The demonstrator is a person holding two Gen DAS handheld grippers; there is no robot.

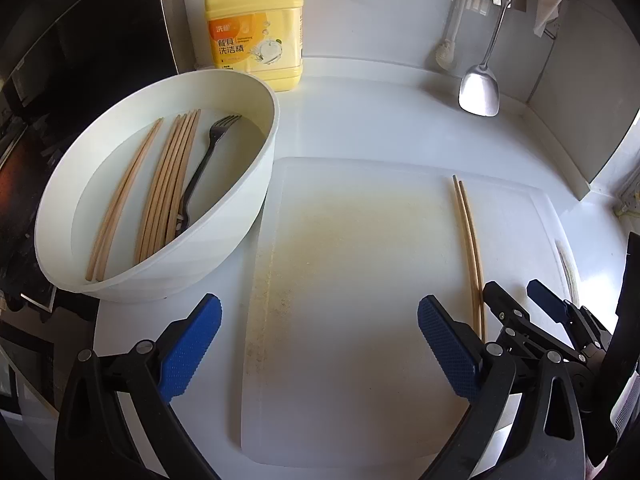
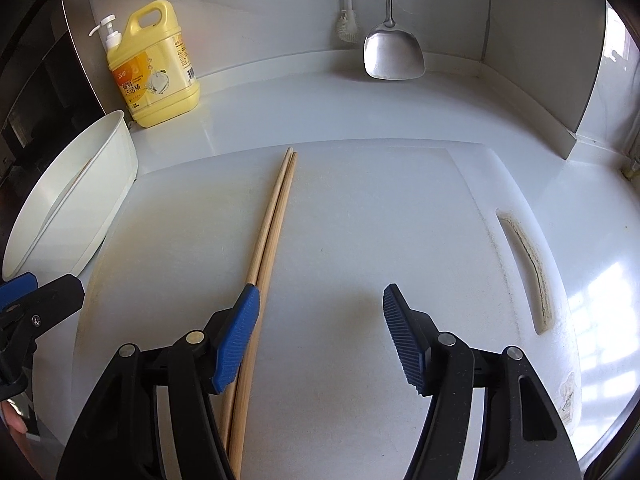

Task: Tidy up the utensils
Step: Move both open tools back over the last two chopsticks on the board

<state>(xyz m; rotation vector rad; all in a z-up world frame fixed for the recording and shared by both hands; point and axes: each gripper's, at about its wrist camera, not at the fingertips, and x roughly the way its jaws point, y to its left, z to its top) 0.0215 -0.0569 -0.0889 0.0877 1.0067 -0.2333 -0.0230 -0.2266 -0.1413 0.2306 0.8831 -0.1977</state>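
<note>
The right gripper (image 2: 320, 332) hangs over the white cutting board (image 2: 360, 240), pointing down at it. Its blue pads (image 2: 402, 336) stand wide apart and hold nothing. A pair of wooden chopsticks (image 2: 272, 232) lies flat on the board, side by side and touching. They run from the board's near edge toward its far edge. The right gripper's left pad sits just over the near part of the pair. I cannot tell if it touches them.

The left gripper (image 1: 320, 344) also hangs over the board, nearer the board's left edge. Its pads (image 1: 448, 352) are spread wide too, with only bare board between them. From this side, the pair of chopsticks lies by the board's right edge, just past the left gripper's right pad.

A white bowl (image 1: 240, 208) sits on the countertop (image 1: 380, 120), just beside the left edge of the board. Inside it lie more chopsticks (image 1: 168, 184) and a dark fork (image 1: 204, 168), all leaning along the bowl's inside.

At the back edge of the countertop stands a yellow soap bottle (image 1: 256, 24) with a white pump. A metal spatula (image 2: 392, 52) hangs against the back wall, next to a white brush (image 2: 346, 20). The board's handle slot (image 2: 528, 268) is near its right edge.
</note>
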